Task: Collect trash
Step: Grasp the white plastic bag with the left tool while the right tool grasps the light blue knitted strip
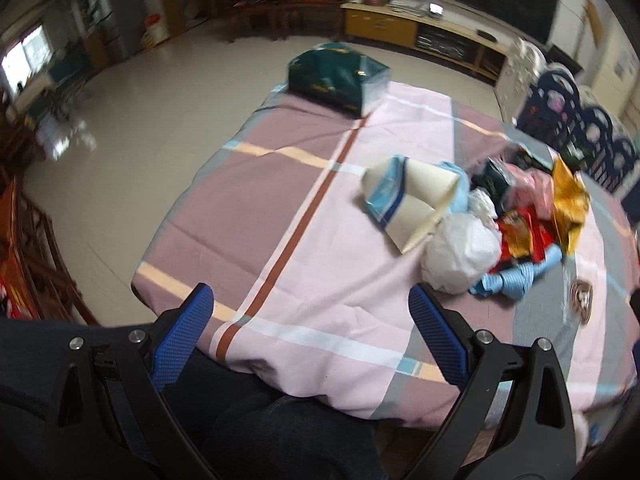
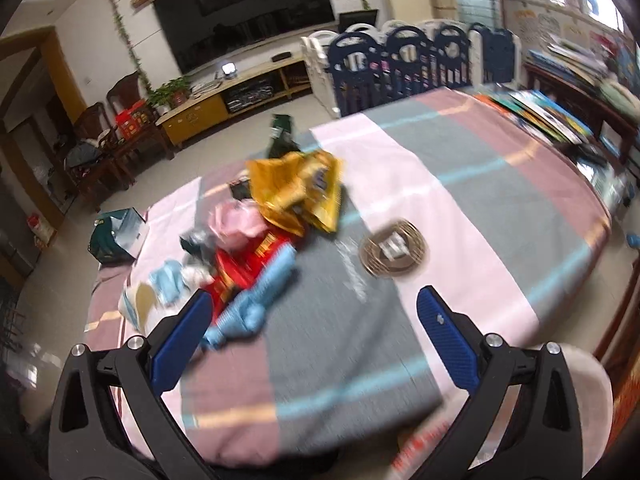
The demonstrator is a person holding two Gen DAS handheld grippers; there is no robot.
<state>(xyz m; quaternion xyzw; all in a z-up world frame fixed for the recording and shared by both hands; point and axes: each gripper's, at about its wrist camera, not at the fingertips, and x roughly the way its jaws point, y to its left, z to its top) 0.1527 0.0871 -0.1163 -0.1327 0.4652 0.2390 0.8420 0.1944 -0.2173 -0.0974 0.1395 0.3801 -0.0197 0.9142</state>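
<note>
Plaid-covered counter (image 1: 320, 264) carries the trash heap (image 1: 480, 216) bunched at two o'clock for gathering, while left hand-held gripper (image 1: 312, 336) and right hand-held gripper (image 2: 312, 336) hover spread, empty.

1. The tabletop (image 1: 304, 240) lay bare on its near-left stretch — open passage there.
2. A trash pile (image 1: 480, 216) crowded the right side.
3. A dark green bag (image 1: 338, 80) blocked the far edge.
4. A round disc (image 2: 392, 249) sat apart — bare cloth around it.

No legible text: print on the gold wrapper (image 2: 298, 192), red packet (image 2: 244, 264) and round disc (image 2: 392, 249) is blurred.
</note>
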